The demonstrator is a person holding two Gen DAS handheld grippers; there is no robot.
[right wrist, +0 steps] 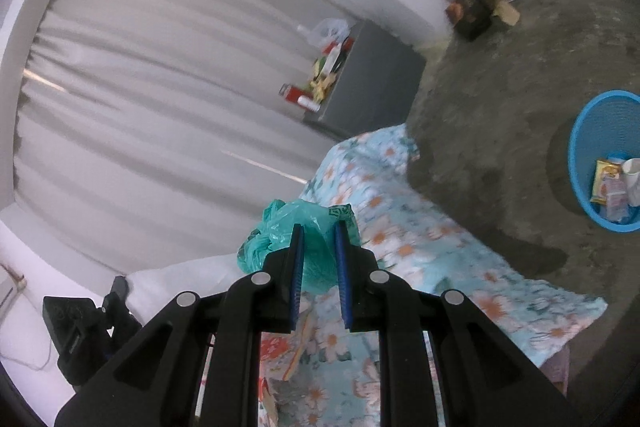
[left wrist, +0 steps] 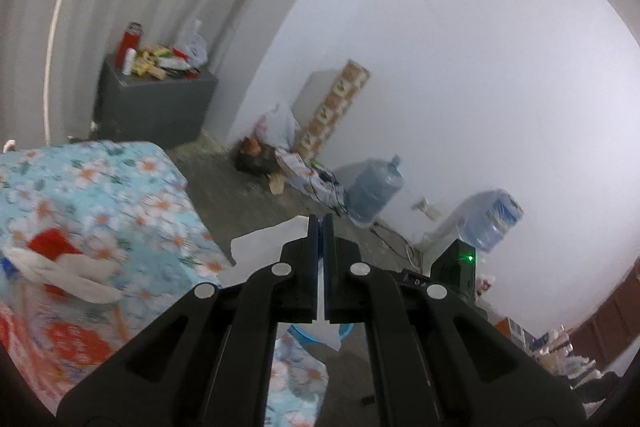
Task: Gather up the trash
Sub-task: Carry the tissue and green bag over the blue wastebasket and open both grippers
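White paper [left wrist: 264, 239] shows between the closed fingers of the left hand-held gripper [left wrist: 320, 227]: a thin crumpled sheet pinched flat, spreading out to the left of the jaws and hanging below them, held above the grey floor [left wrist: 240, 195] beside the bed. In the right wrist view, a teal-green plastic bag [right wrist: 308, 227] is clamped between the blue pads [right wrist: 343, 267] of the right hand-held gripper [right wrist: 319, 227], which stand only a little apart with the bunched film filling the gap; the bag bulges out to the left of the jaws and is carried over the bed's flowered blue cover [right wrist: 400, 247]. On the floor, well apart to the right in that view, stands a blue plastic basket [right wrist: 600, 115] with several wrappers and a white cup inside. On the bed cover in the left view lie a red packet with a whitish crumpled piece across it [left wrist: 64, 267], blurred. Against the white wall stand a grey cabinet [left wrist: 156, 99] topped with bottles and packets, two large water bottles [left wrist: 374, 187], and a heap of bags and boxes near the corner.
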